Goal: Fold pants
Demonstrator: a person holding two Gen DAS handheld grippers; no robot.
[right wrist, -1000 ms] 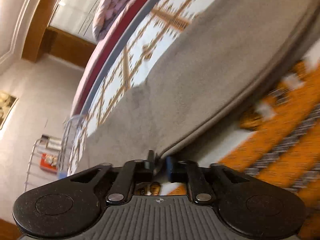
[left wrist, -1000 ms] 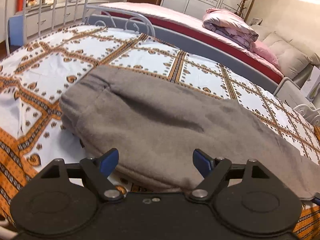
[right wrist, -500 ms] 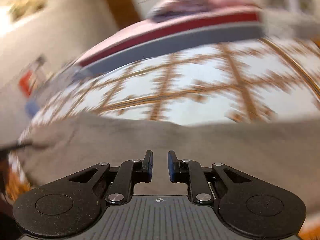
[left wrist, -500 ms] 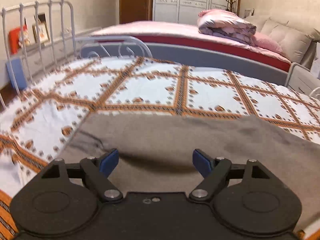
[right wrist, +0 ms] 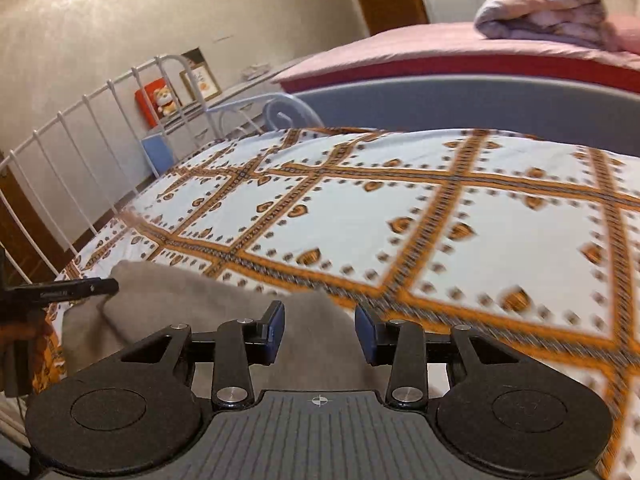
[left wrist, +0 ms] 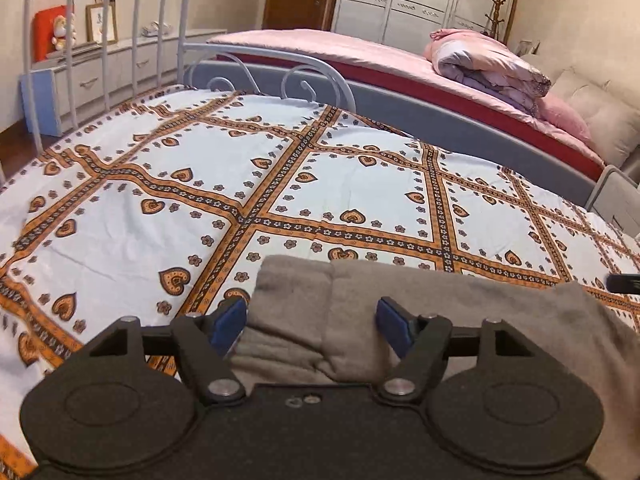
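Left wrist view: left tool (left wrist: 310, 318) about half open, jaws just closing, pads not yet pressing. Gray pants (left wrist: 472, 320) lie between and under jaws on patterned bed sheet (left wrist: 160, 184); long way runs off to tool's right.

Right wrist view: right tool (right wrist: 320, 330) part open, jaws just opening, holding nothing. Pants (right wrist: 168, 296) under and left of tool. Both tools near; left sits closer to folded end.

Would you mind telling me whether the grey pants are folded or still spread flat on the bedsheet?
Folded, at least once: the grey pants lie doubled on the patterned bedsheet, one layer's edge overlapping another.
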